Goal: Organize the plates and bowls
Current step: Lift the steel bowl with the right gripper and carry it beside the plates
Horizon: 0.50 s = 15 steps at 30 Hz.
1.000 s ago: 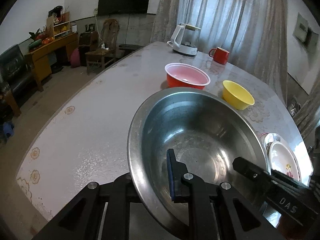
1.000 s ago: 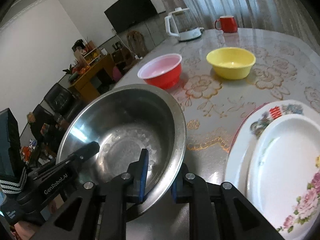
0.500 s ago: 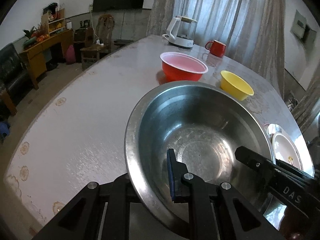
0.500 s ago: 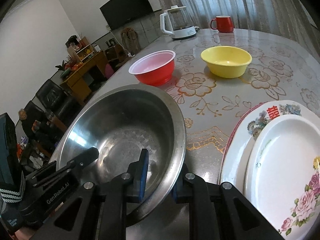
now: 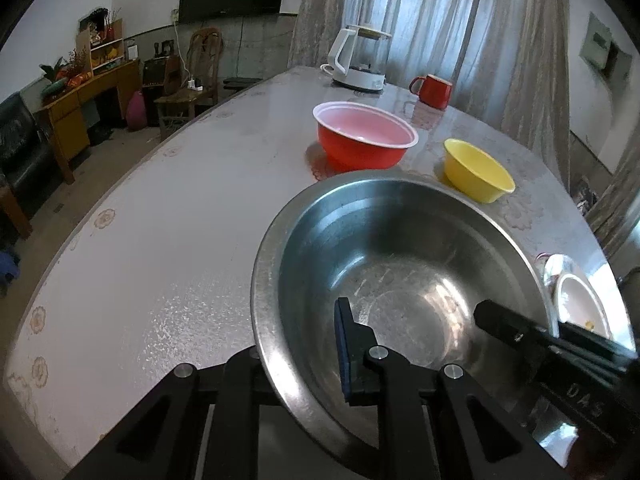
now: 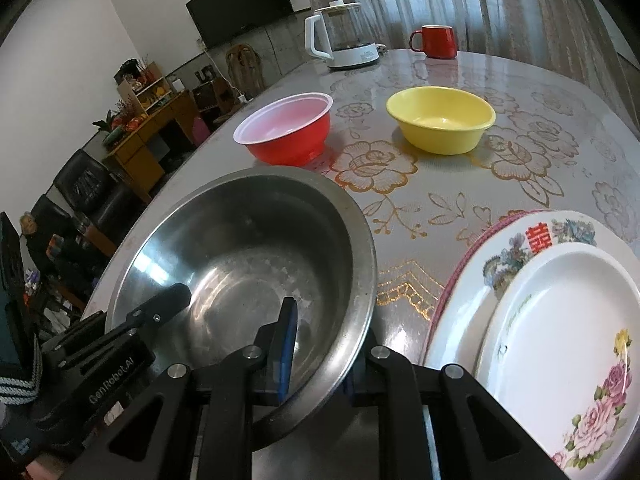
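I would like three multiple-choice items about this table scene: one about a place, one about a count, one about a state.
1. Where does the red mug stand?
A. inside the yellow bowl
B. at the far end of the table, to the right of the white kettle
C. on the stacked plates

2. How many bowls are in view?
A. three
B. two
C. five

3. How is the steel bowl held?
A. by no tool
B. by the right tool alone
C. by both tools, each clamped on its rim

Answers:
1. B, the mug is beside the kettle.
2. A, steel bowl, red bowl, yellow bowl.
3. C, the left tool and the right tool each pinch the rim.
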Tool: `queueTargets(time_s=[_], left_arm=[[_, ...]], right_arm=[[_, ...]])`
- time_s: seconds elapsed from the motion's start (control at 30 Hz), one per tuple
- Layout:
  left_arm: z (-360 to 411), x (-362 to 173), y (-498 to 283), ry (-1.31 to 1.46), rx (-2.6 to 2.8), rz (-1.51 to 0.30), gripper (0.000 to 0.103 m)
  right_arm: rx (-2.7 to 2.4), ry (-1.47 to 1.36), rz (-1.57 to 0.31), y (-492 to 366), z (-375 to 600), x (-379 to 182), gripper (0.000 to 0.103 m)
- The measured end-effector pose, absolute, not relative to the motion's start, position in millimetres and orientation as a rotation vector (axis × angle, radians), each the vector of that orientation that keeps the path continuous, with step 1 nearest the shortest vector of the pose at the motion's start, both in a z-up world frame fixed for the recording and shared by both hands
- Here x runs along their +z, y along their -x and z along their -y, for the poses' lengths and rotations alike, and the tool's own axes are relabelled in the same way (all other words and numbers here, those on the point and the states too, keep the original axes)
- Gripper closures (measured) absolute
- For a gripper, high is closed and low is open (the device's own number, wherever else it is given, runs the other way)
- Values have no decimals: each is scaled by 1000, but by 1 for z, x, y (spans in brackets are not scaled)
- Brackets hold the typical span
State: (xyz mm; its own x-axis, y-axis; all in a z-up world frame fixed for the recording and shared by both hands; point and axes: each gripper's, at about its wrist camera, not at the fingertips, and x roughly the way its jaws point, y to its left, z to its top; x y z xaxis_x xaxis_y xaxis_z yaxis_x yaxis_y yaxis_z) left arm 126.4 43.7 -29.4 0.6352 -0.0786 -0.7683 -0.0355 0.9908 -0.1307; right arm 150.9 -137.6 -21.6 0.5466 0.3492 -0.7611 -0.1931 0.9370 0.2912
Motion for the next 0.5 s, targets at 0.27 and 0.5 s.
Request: queueTargets(time_s=[0.27, 0.5], left_arm=[[-43, -39, -124, 115, -16, -886, 87], [-46, -36, -122, 146, -8, -872, 87]], right_arm=[[310, -74, -948, -148, 124, -22, 79], [320, -116, -955, -144, 128, -20, 71]])
